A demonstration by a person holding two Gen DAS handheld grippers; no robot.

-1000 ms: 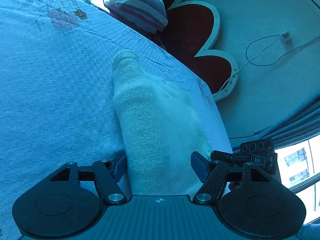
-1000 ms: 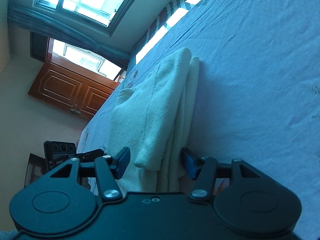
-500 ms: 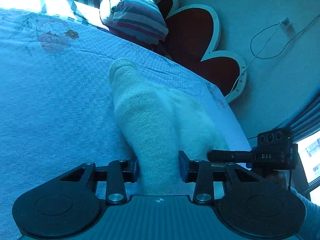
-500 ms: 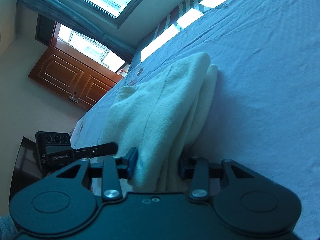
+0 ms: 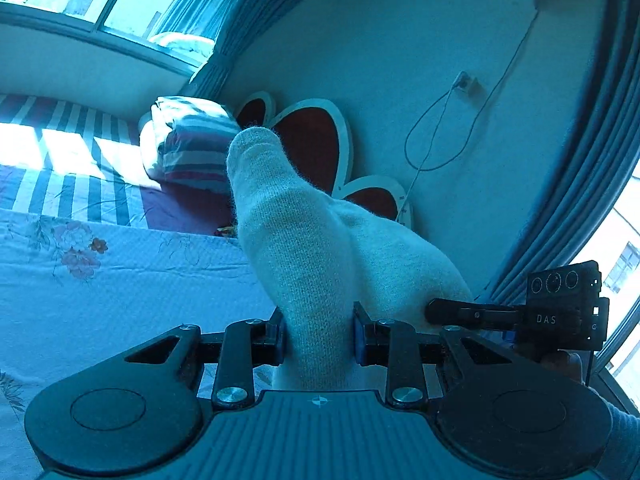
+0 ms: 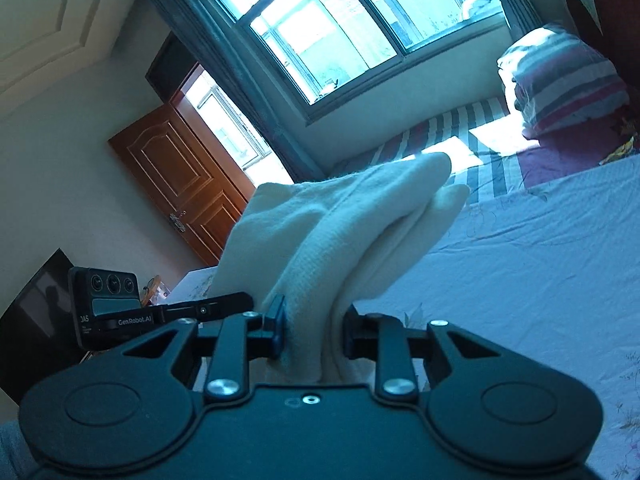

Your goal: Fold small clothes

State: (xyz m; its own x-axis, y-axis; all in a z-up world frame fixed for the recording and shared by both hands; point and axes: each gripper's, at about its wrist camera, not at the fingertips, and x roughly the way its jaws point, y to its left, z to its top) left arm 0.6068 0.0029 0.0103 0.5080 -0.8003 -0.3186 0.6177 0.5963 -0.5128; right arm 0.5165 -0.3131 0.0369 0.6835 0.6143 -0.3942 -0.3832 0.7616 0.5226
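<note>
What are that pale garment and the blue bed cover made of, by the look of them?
The garment looks like knitted wool or acrylic: fine knit rows, fuzzy fibres along its edge, a matte surface. The bed cover seems to be woven cotton: a small check weave, printed flowers, soft creases, no shine. Neither fibre is certain from pictures.

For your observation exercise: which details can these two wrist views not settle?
- Left wrist: what kind of garment the white knit garment is; the left gripper, clamped on it, covers its lower end.
- Right wrist: its folded layers bunch in the right gripper; the count is unclear.
- Neither view shows the cloth between the grippers.
</note>
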